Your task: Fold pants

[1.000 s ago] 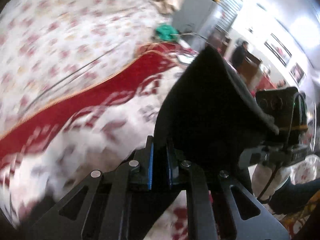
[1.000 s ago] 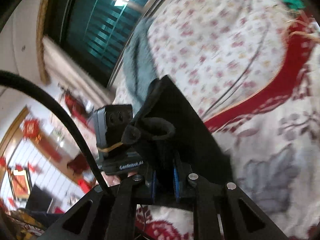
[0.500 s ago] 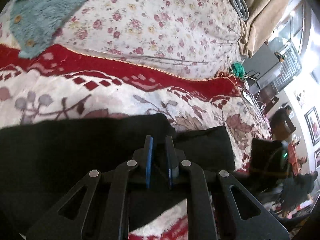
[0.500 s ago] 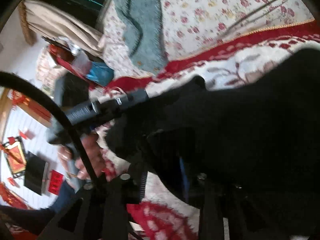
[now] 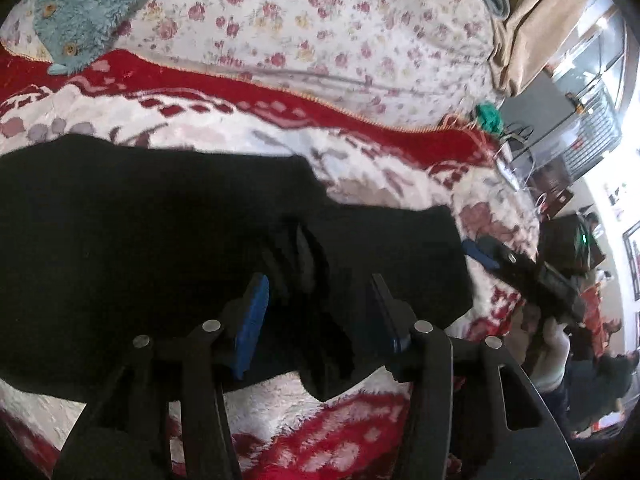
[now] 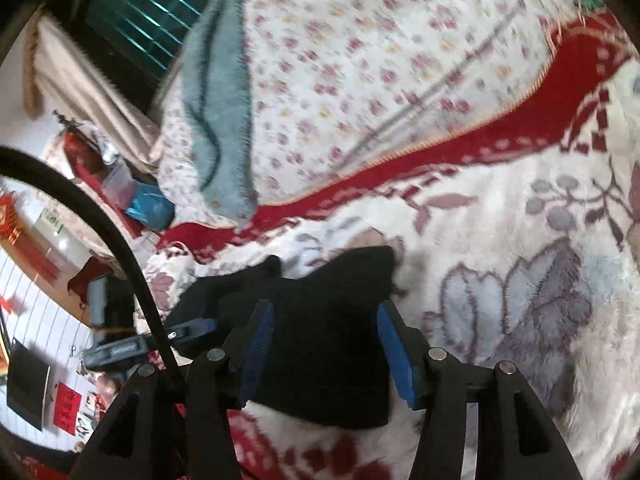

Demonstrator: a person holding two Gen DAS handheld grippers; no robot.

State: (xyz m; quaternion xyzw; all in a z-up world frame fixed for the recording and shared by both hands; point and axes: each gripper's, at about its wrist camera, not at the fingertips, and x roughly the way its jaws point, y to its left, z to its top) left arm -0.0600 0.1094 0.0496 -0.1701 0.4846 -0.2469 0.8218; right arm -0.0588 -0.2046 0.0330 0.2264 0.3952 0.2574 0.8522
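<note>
While the black pants (image 5: 168,240) lie on the blanket (image 5: 360,160), both claws, left (image 5: 320,312) and right (image 6: 326,344), are opening, gripping nothing.

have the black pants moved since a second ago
Yes. The black pants hung above the red and white blanket in shut grippers; now they lie flat on it, between opening jaws.

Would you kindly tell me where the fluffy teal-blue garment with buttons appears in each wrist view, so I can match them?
Left wrist view: the fluffy teal-blue garment with buttons lies at the top left, on the floral sheet.
Right wrist view: it hangs in the upper left, draped toward the bed's edge.
Shared landmark: the red blanket border with gold trim, just below the garment in both.
</note>
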